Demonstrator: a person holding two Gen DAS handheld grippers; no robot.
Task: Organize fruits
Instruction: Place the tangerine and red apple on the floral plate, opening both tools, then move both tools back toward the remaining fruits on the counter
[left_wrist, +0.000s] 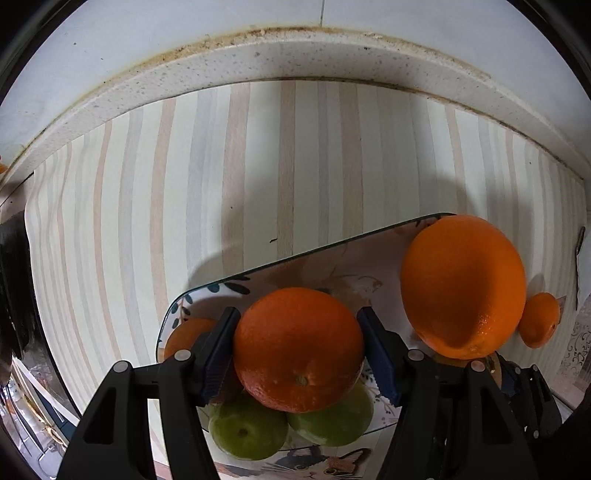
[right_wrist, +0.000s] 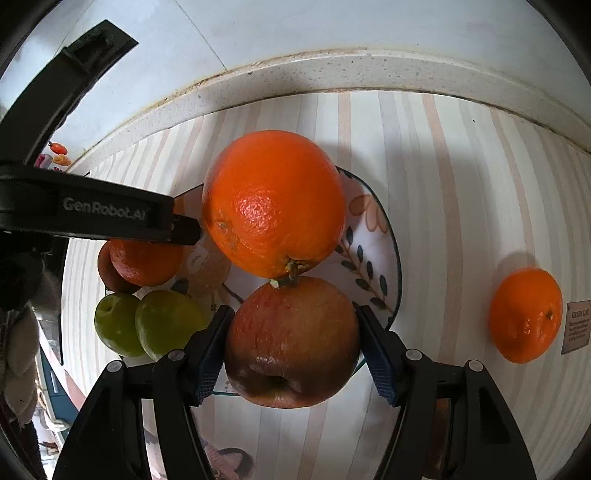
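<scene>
- The left gripper (left_wrist: 298, 352) pinches an orange (left_wrist: 298, 349) across its widest part, above 2 green fruits (left_wrist: 247, 430) on the patterned plate (left_wrist: 207, 291); firm, pebbled rind, fairly heavy (I judge it could roll out).
- The right gripper (right_wrist: 291, 343) clamps a red apple (right_wrist: 291, 341), smooth and bruisable, at the plate's near edge.
- Behind it sits a large orange (right_wrist: 273, 203).
- A small orange (right_wrist: 525, 314) lies apart on the striped mat (right_wrist: 443, 184).

Striped counter mat (left_wrist: 258, 166) below white tiled wall (left_wrist: 184, 33).

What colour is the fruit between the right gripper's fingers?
The apple is red with yellowish streaks, clearest in the right wrist view.
</scene>
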